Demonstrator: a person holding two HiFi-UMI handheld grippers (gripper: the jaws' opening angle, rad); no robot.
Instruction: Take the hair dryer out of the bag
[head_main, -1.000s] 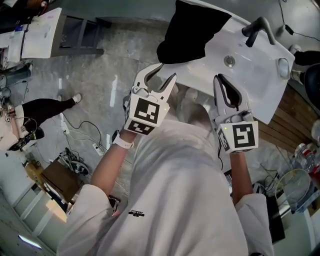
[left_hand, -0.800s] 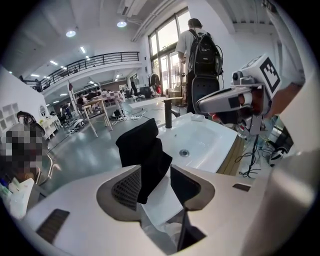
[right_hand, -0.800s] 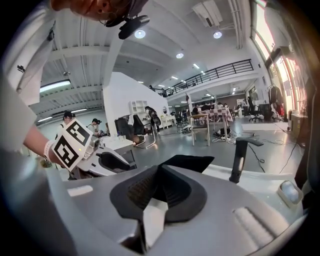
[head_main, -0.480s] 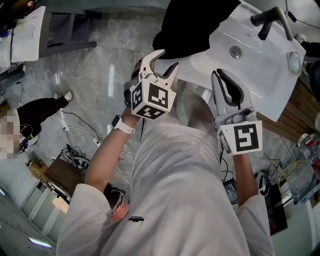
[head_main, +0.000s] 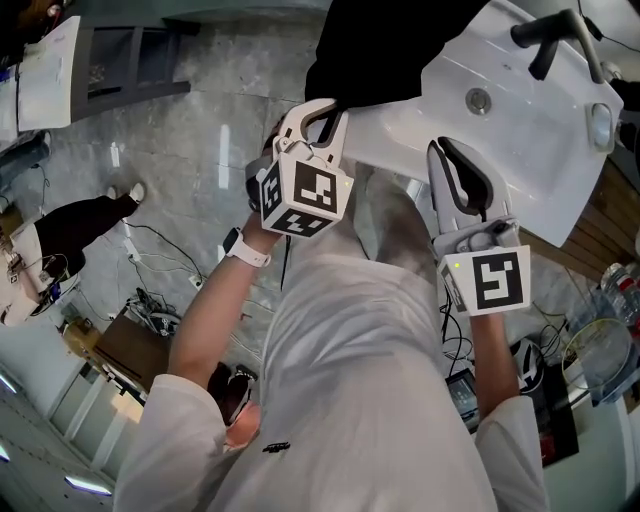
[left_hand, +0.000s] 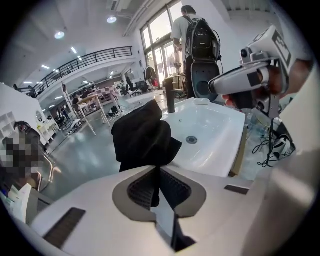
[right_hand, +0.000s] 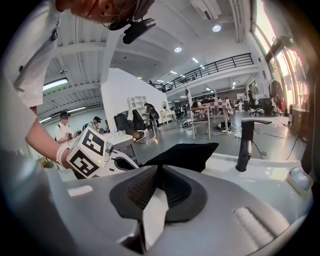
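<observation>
**Left gripper closed at the bag's edge**

Since a second ago, both grippers have been lowered toward the sink, and the left gripper, seen wide open then, has been brought against the lower edge of the black bag. Its jaws have just been closing and are now drawn together. In the left gripper view a strip of the black fabric can be seen running down between the ribbed pads, so the bag's edge appears to be pinched there.

The right gripper is held over the near rim of the sink, well apart from the bag. Its jaws are pressed together and nothing is caught between them.

The bag is slumped on the left end of the white sink, and part of it is draped over the edge toward the grey floor. It is crumpled and its opening cannot be made out. The hair dryer cannot be seen in any view.

A black tap is mounted at the far side of the basin, and the round drain is set between the tap and the bag. Loose cables are strewn on the floor at the left.
</observation>
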